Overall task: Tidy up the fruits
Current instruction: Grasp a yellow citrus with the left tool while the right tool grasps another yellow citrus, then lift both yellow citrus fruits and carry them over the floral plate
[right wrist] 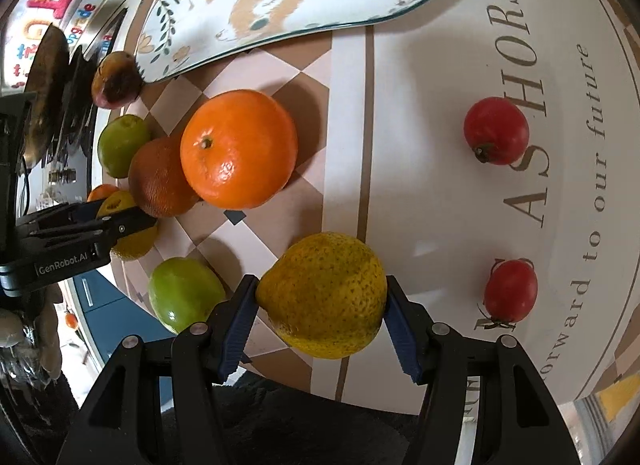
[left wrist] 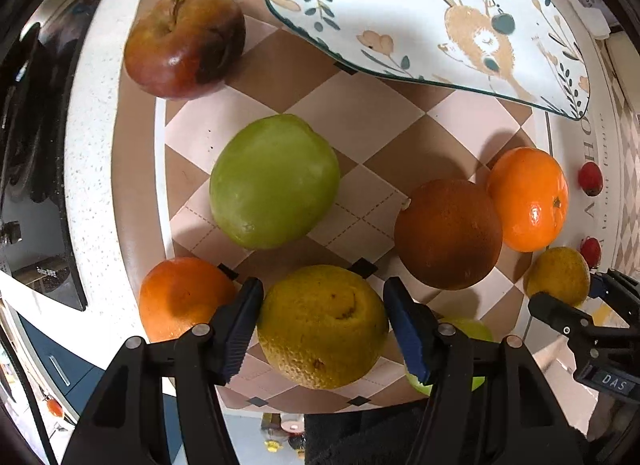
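Left tongs (left wrist: 323,325) are clamping a dimpled yellow-green citrus fruit (left wrist: 322,327); both blue pads are touching its flanks. It's sitting on the checkered mat (left wrist: 360,113) on the desk, at the near edge, between a small orange mandarin (left wrist: 182,297) and a green apple mostly hidden behind the right finger.

Right tongs (right wrist: 320,319) are gripping a speckled yellow pear (right wrist: 326,295) across its widest part, pads pressing on both sides. It's sitting where the checkered mat meets the white lettered part, near edge.

Handling call: citrus is firm, its pebbly rind is giving grip, so across the middle is fine. Pear is tapering and bruisable, so stay on the fat end with light squeeze. Both are round and looking likely to roll on release. Floral oval tray (left wrist: 432,13) at the back is empty.
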